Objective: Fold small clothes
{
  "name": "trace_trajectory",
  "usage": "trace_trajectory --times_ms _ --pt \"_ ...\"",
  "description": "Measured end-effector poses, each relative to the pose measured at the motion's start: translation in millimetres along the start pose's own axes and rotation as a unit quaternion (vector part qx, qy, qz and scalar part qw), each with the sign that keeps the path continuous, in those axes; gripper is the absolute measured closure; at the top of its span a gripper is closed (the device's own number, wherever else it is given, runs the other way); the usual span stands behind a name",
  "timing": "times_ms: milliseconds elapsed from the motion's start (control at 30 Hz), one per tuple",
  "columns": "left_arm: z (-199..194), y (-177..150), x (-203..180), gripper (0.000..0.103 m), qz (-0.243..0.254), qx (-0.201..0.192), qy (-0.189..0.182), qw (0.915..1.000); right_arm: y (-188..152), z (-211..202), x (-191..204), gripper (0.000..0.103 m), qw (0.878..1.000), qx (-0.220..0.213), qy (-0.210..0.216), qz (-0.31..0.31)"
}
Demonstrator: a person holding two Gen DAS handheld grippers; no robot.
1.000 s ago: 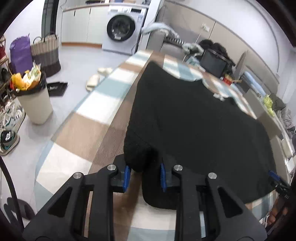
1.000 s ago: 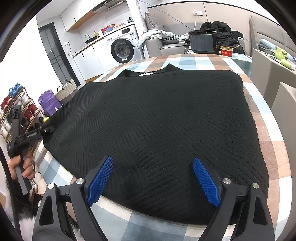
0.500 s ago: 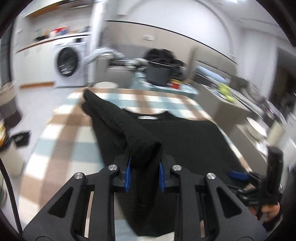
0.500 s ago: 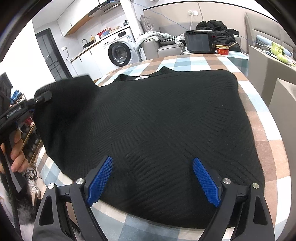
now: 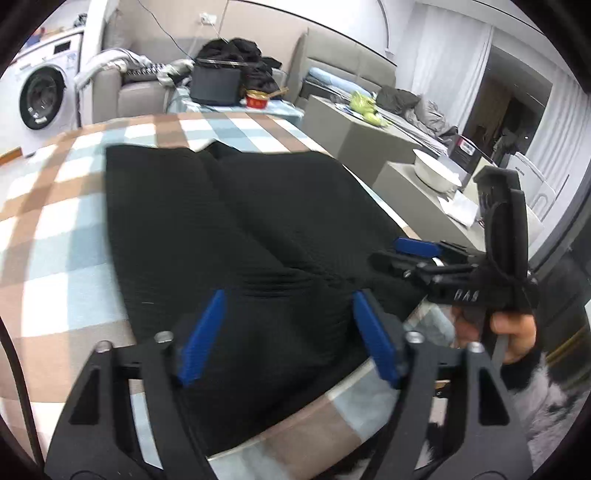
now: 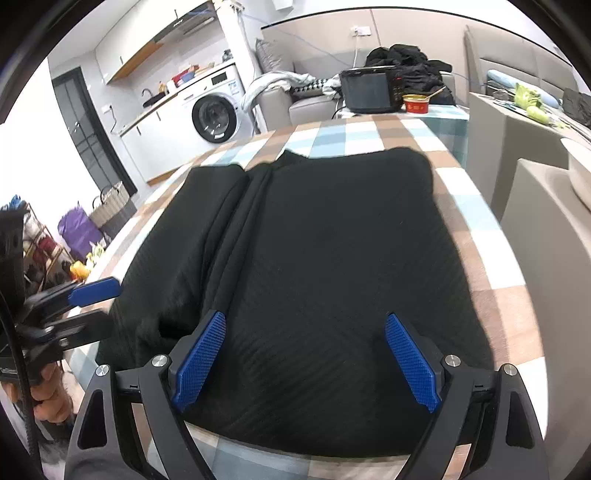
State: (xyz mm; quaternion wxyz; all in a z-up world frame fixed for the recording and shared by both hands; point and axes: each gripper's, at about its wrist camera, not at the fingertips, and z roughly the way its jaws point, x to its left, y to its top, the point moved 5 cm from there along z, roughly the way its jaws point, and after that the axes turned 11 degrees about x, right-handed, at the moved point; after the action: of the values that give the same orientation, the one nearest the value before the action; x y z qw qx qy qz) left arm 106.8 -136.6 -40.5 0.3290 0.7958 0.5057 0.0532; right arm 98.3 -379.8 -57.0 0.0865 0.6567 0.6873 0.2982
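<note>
Black knit sweater (image 6: 332, 277) lies flat on our checked table (image 6: 476, 236), its left side folded over. Our left gripper (image 5: 288, 328) has just been opening, nothing pinched. Our right gripper (image 6: 306, 354) hangs wide apart, empty.

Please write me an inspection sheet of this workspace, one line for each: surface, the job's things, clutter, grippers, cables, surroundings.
Surface: table under a brown, blue and white checked tablecloth.
Job's things: black ribbed knit sweater lying flat, its left sleeve folded over the body.
Clutter: nothing seen on the cloth beside the sweater.
Grippers: left gripper has just been opening, jaws apart over the sweater, nothing pinched; right gripper open above the hem.
Cables: black cable by the left hand; thin wall cable.
Surroundings: white washing machine, grey sofa with clothes, black screen, red bowl.
</note>
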Motion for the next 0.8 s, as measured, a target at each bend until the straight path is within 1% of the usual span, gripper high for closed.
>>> trace_trajectory --times_ms 33,100,167,233,300,367,400,467,567,633,667,700,767,800 --pt "-8.9 -0.7 9.6 0.028 -0.006 -0.012 0.018 0.9997 1.9 -1.3 0.1 0.013 1.000 -0.001 0.004 0.002" --pt "-22.2 -2.1 32.4 0.025 -0.023 -0.027 0.038 0.9986 6.3 -2.4 3.4 0.013 1.000 0.000 0.015 0.002" --pt "-23.2 -0.2 53.2 0.025 -0.052 -0.024 0.058 0.9967 8.8 -2.3 13.4 0.013 0.999 0.007 0.034 -0.004" --pt "-21.6 -1.9 72.1 0.025 -0.083 -0.018 0.060 0.9945 9.8 0.9 28.1 0.013 0.998 0.022 0.065 -0.014" --pt "-16.8 -5.4 87.8 0.025 -0.108 -0.007 0.062 0.9922 9.5 2.6 45.4 0.022 0.994 0.028 0.101 -0.024" --pt "-16.0 -12.5 97.2 0.025 -0.117 -0.006 0.068 0.9908 9.1 6.2 56.8 0.023 0.992 0.040 0.119 -0.034" --pt "-17.5 -16.3 101.6 0.025 -0.125 -0.009 0.078 0.9891 8.5 8.5 63.5 0.030 0.991 0.042 0.117 -0.040" --pt "-13.8 -17.6 102.4 0.025 -0.127 -0.012 0.088 0.9880 6.6 10.0 71.8 0.036 0.991 0.046 0.113 -0.053" --pt "-19.6 -26.2 103.3 0.025 -0.126 -0.016 0.081 0.9886 7.9 6.5 81.6 0.037 0.992 0.032 0.100 -0.075" --pt "-17.7 -29.6 102.2 0.025 -0.132 -0.014 0.075 0.9883 10.4 10.0 87.8 0.040 0.990 0.039 0.108 -0.087" --pt "-16.2 -32.4 100.3 0.025 -0.132 -0.010 0.072 0.9885 10.9 13.8 90.6 0.048 0.988 0.045 0.114 -0.092" --pt "-13.6 -36.1 99.5 0.025 -0.134 -0.006 0.070 0.9885 10.3 23.0 92.1 0.058 0.986 0.062 0.121 -0.095" --pt "-8.5 -42.9 95.9 0.025 -0.136 0.000 0.069 0.9883 5.3 36.4 91.7 0.066 0.984 0.092 0.121 -0.093" --pt "-5.8 -47.0 94.0 0.025 -0.136 0.003 0.069 0.9883 0.1 42.5 89.7 0.066 0.983 0.106 0.120 -0.091"
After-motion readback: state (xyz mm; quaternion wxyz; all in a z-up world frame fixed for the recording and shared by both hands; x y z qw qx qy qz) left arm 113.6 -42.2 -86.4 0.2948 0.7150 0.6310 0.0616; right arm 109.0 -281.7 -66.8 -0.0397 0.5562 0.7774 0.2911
